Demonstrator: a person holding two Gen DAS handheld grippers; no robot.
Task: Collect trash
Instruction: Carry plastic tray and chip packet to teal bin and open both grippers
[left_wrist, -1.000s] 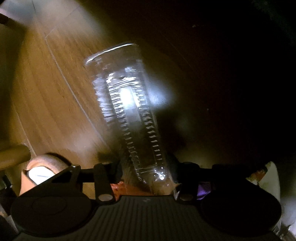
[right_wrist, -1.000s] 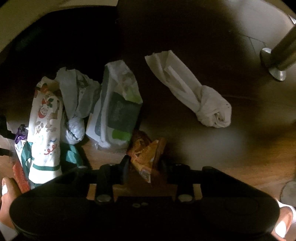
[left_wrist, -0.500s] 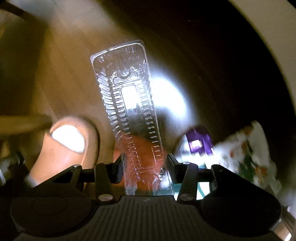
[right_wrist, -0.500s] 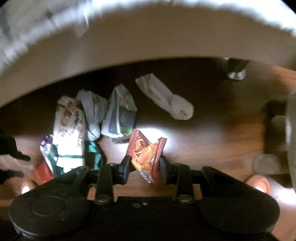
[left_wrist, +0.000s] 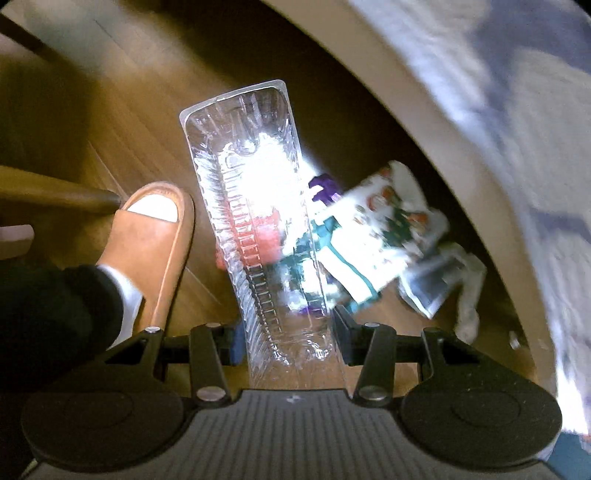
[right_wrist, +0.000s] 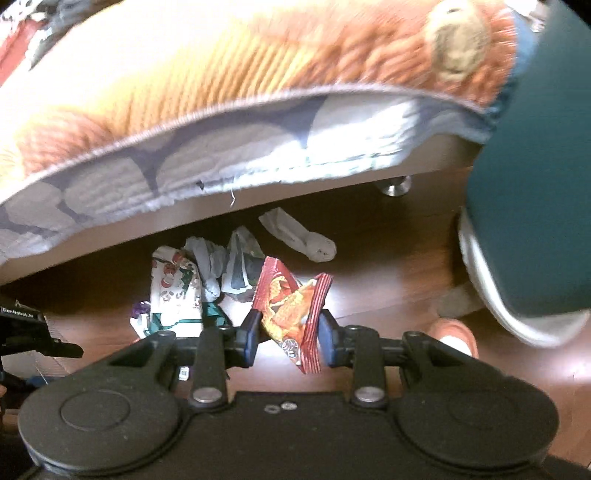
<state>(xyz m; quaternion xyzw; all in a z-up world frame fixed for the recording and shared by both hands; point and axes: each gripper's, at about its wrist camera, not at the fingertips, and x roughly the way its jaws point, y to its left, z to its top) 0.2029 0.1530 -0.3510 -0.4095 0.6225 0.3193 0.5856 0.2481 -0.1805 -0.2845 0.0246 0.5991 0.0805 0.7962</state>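
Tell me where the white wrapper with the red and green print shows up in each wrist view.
Left wrist view: white printed wrapper lies right of centre on the floor, beside the clear plastic tray in the left gripper.
Right wrist view: it lies left of centre, left of the red snack packet in the right gripper.
Shared landmark: the purple wrapper scrap next to it.

Left claw (left_wrist: 288, 341) pointing down, clamped on something, right claw (right_wrist: 288, 332) tilted downward, also gripping
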